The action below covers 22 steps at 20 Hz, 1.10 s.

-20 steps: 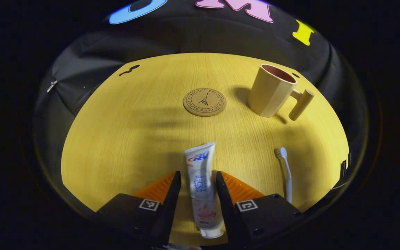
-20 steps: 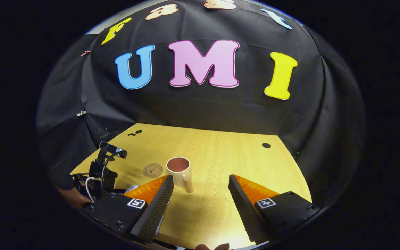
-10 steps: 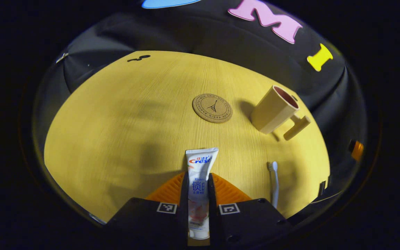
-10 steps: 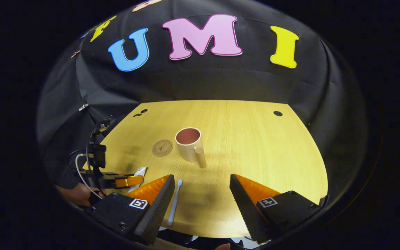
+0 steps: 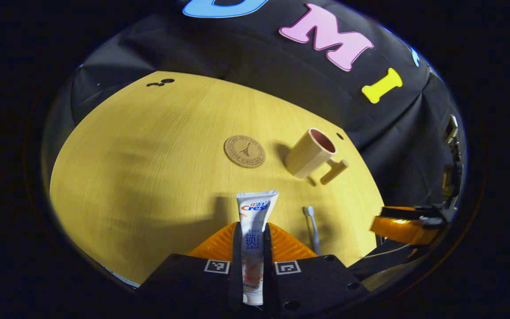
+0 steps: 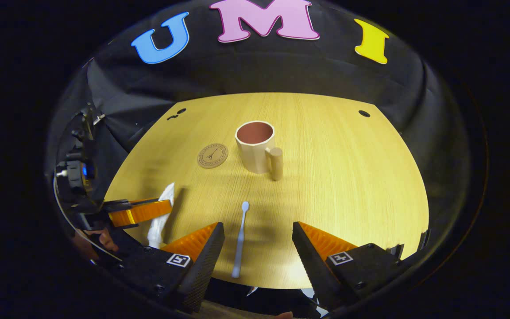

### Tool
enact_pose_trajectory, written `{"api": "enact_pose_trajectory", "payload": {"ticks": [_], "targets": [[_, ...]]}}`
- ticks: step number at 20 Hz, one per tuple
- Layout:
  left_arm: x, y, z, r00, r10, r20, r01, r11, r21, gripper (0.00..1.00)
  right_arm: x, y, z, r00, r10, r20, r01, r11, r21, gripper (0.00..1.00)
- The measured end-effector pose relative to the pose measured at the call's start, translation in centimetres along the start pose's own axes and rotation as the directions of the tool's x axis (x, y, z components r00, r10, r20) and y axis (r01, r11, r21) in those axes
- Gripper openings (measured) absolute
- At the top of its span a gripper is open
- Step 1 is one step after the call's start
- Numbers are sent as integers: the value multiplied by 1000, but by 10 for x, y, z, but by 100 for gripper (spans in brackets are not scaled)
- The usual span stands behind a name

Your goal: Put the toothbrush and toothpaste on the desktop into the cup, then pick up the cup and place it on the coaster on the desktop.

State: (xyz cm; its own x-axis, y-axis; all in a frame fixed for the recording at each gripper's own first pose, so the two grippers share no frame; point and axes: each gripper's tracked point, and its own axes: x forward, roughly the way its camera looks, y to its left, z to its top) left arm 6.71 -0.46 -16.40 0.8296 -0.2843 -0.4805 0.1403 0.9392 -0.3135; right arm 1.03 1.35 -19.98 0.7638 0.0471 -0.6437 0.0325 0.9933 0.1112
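In the left gripper view, the left tool [image 5: 252,248] has its two fingers pressed on the sides of the toothpaste [image 5: 255,221]. The tube sticks out forward between them, lifted above the worktop [image 5: 148,155]. The tube is white, with a word in red and blue near its flat end that looks like "Crest". More blue writing sits lower on it, but it is too small to read. The toothbrush [image 5: 312,228] lies flat on the worktop, just to the right of the tube. Farther back is the round brown coaster [image 5: 245,151] with a small tower drawn on it and tiny letters around its edge. The cup [image 5: 312,154] stands near it, to the right. The right tool [image 5: 399,221] shows at the right edge.

In the right gripper view, the right tool [image 6: 258,248] has its fingers spread wide apart, holding nothing. The toothbrush [image 6: 240,239] lies on the worktop [image 6: 348,177] between them. The cup [image 6: 257,146] stands upright farther back, with the coaster [image 6: 213,156] close beside it on the left. At the left, the left tool [image 6: 148,212] pinches the toothpaste [image 6: 160,217].
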Motion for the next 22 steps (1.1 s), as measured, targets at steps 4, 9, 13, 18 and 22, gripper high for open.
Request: {"api": "enact_pose_trajectory", "payload": {"ticks": [4,9,13,18,22], "targets": [[-26,-10,16,998,-57,40,58,998,-29,23,29,3,-23,998,-34,-59,34,999,-7,93],[-49,-2,21,995,-86,55,86,996,-13,23,59,9,-43,991,-67,-114,64,997,-38,89],[-60,10,14,996,-75,53,74,997,15,23,74,18,-48,989,-84,-125,78,995,-55,87],[-69,25,9,996,-63,64,64,998,-8,23,90,25,-64,981,-100,-169,85,992,-93,70],[-77,32,7,995,-54,78,55,998,-17,23,94,27,-66,981,-102,-162,92,993,-71,46]]}}
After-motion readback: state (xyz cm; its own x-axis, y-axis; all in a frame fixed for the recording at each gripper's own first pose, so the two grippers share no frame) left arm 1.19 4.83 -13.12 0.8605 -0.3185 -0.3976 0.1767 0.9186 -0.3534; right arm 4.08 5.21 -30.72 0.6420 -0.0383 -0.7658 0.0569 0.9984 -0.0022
